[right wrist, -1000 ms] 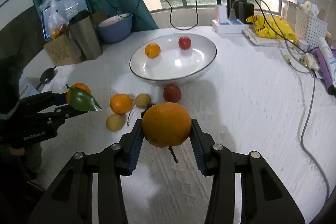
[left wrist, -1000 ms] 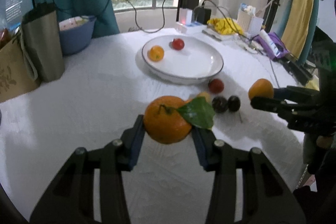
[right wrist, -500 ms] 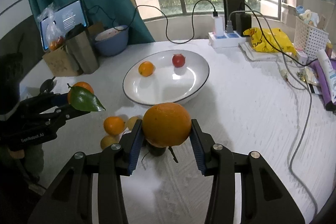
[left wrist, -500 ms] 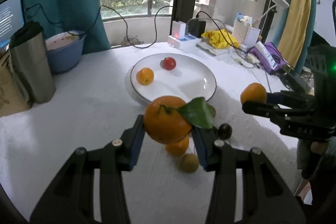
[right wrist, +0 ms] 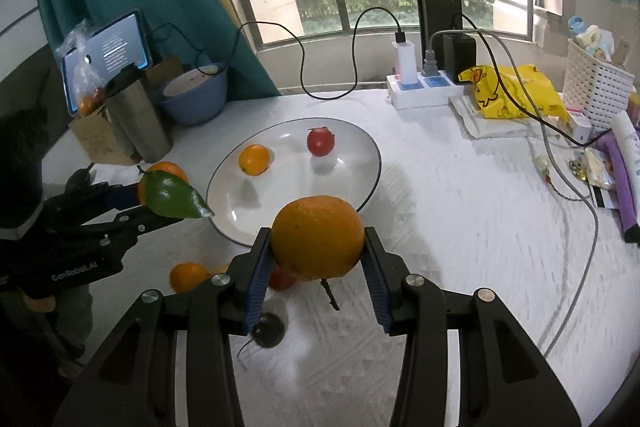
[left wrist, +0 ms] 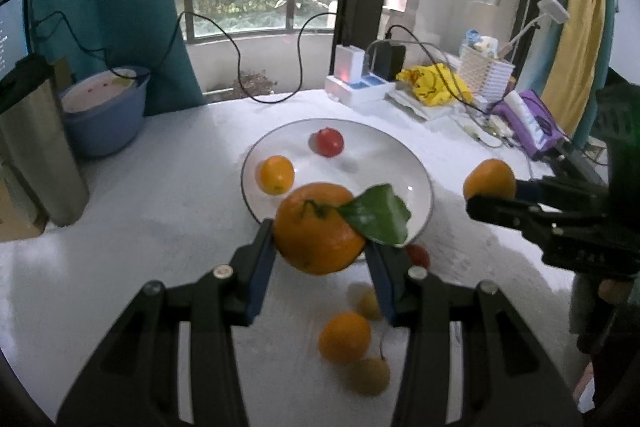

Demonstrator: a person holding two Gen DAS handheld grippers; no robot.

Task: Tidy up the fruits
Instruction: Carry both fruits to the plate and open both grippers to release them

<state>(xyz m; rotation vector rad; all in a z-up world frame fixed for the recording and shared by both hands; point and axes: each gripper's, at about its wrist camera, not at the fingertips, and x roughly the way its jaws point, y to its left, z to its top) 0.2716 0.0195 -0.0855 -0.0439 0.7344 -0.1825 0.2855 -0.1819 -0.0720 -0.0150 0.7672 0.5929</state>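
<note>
My left gripper (left wrist: 320, 245) is shut on a large orange with a green leaf (left wrist: 310, 227), held just above the near rim of the white plate (left wrist: 400, 155). My right gripper (right wrist: 317, 241) is shut on a plain large orange (right wrist: 318, 233) over the plate's (right wrist: 356, 179) near edge. A small orange (left wrist: 276, 174) and a red fruit (left wrist: 329, 142) lie in the plate. Loose on the table under the fingers are a small orange (left wrist: 344, 337), yellow fruits (left wrist: 370, 375), a red fruit (right wrist: 280, 279) and a dark fruit (right wrist: 269, 329). Each gripper shows in the other's view, the left gripper (right wrist: 160, 203) and the right gripper (left wrist: 492, 195).
A steel flask (left wrist: 36, 147) and a blue bowl (left wrist: 106, 111) stand at the back left. At the back right are a power strip (right wrist: 424, 87), a yellow bag (right wrist: 512, 91) and a white basket (right wrist: 596, 91). A grey cable (right wrist: 576, 195) trails across the right side.
Both grippers have moved forward toward the plate with their oranges held. The loose fruits, earlier ahead of the fingers, now lie beneath them.
</note>
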